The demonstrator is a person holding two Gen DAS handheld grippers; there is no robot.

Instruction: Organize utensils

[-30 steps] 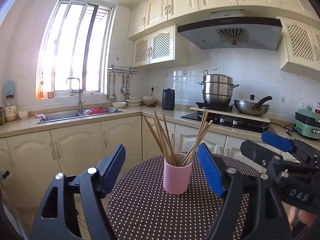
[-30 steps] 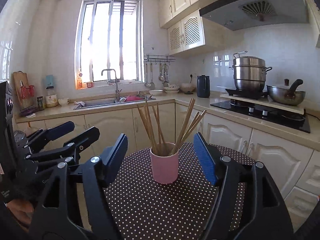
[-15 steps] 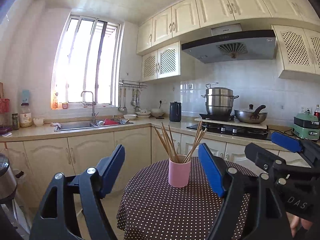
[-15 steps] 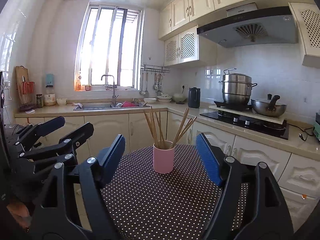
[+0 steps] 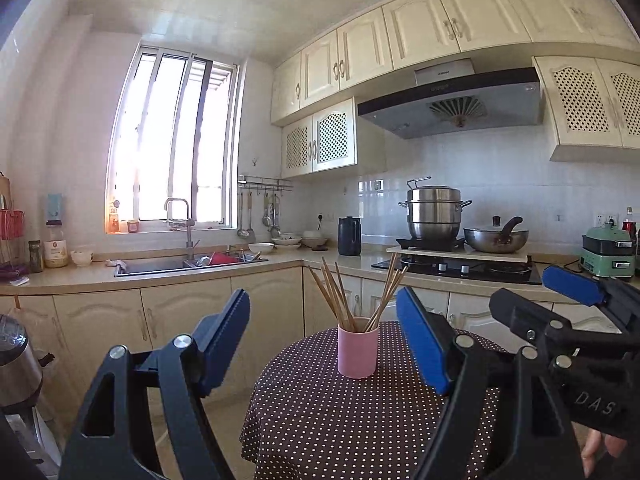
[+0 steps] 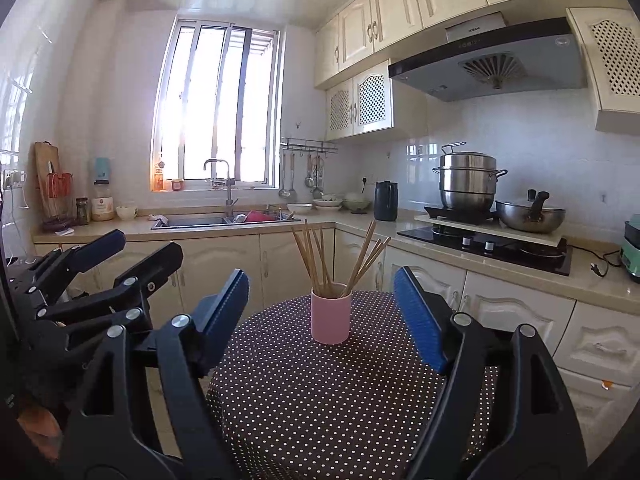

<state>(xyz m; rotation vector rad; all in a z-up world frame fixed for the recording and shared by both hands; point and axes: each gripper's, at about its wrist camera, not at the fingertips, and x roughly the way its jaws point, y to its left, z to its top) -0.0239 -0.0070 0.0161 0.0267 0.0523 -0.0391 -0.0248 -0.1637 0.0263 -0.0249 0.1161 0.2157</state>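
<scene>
Both jaws wide and empty, well back from the cup

We see the pink cylindrical cup of wooden chopsticks upright on the dotted surface; our left gripper and right gripper, just opening wider, could tip it by snagging the splayed sticks.

Right gripper body: we read the white letters "DAS" at about 4 o'clock in the left wrist view.
Range hood: we see a small dark brand mark on its upper panel at about 1 o'clock, too small for us to read.
Bottle on the counter: we see a round label at 9 o'clock, its print illegible.
</scene>
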